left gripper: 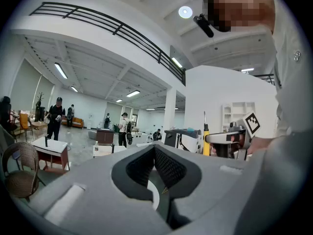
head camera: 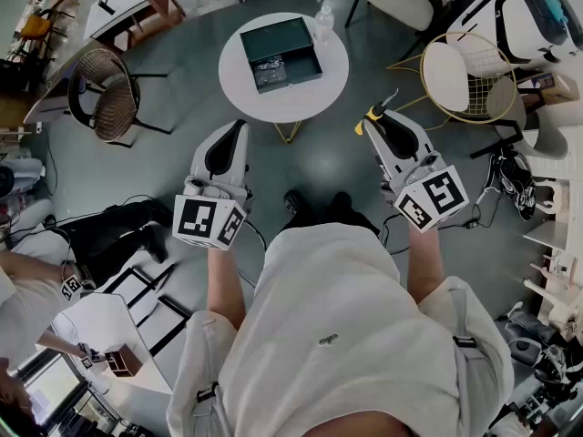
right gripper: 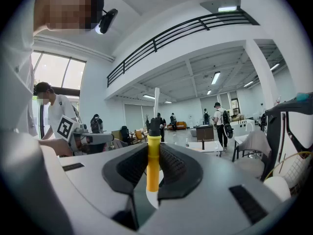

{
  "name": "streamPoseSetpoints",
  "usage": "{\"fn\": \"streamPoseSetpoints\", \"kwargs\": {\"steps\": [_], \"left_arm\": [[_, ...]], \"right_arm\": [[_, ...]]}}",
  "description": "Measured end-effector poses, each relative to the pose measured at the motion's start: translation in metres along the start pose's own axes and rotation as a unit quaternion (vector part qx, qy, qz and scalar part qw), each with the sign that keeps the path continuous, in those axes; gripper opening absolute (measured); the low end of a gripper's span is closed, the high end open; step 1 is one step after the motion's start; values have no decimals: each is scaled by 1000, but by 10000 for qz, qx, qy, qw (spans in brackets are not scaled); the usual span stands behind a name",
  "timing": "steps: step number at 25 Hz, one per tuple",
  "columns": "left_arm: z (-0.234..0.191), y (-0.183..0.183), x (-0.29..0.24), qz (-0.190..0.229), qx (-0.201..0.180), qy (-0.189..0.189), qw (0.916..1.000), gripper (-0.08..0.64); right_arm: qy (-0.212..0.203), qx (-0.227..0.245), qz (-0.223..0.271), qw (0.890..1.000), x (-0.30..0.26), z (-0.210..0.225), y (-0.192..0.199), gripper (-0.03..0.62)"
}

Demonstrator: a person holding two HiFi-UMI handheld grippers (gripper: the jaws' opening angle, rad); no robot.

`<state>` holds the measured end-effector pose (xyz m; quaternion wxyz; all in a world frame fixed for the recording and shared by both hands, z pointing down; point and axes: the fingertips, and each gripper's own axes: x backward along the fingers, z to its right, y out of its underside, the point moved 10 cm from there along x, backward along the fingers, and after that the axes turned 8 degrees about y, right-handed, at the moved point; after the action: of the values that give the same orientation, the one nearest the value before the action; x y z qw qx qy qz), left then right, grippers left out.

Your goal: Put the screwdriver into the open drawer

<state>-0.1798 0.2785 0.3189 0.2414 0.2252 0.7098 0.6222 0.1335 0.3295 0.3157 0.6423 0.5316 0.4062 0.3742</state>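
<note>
A dark green open drawer [head camera: 279, 52] lies on the round white table [head camera: 241, 85] ahead of me. My right gripper [head camera: 376, 116] is held in the air short of the table's right side and is shut on a yellow-handled screwdriver [head camera: 374, 113]. In the right gripper view the screwdriver [right gripper: 153, 160] stands upright between the pads, its metal shaft pointing up. My left gripper [head camera: 240, 127] hovers short of the table's left side, shut with nothing in it; its pads [left gripper: 166, 166] meet. From the left gripper view the screwdriver [left gripper: 206, 140] shows at the right.
A clear bottle [head camera: 322, 22] stands on the table's far right rim. A wicker chair [head camera: 106, 94] is at the left and a gold wire chair [head camera: 465, 76] at the right. Cables and bags lie on the floor [head camera: 118, 230]. Other people stand far off.
</note>
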Motion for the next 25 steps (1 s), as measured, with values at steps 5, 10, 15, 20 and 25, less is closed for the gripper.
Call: {"fn": "streamPoseSetpoints", "kwargs": {"steps": [5, 10, 15, 20, 25], "left_arm": [[3, -1, 1, 32, -26, 92, 9999, 11], [-2, -1, 4, 56, 12, 145, 9999, 11], [-14, 1, 10, 23, 47, 105, 9999, 11], [-27, 4, 19, 56, 204, 127, 9997, 9], [-37, 11, 21, -55, 253, 195, 9995, 9]], "right_arm": [[74, -39, 45, 10000, 5, 0, -1, 78], [218, -92, 204, 9995, 1, -6, -1, 80], [234, -101, 164, 9995, -5, -13, 0, 80], [282, -102, 84, 9995, -10, -23, 3, 80], [294, -173, -25, 9994, -17, -30, 10, 81]]}}
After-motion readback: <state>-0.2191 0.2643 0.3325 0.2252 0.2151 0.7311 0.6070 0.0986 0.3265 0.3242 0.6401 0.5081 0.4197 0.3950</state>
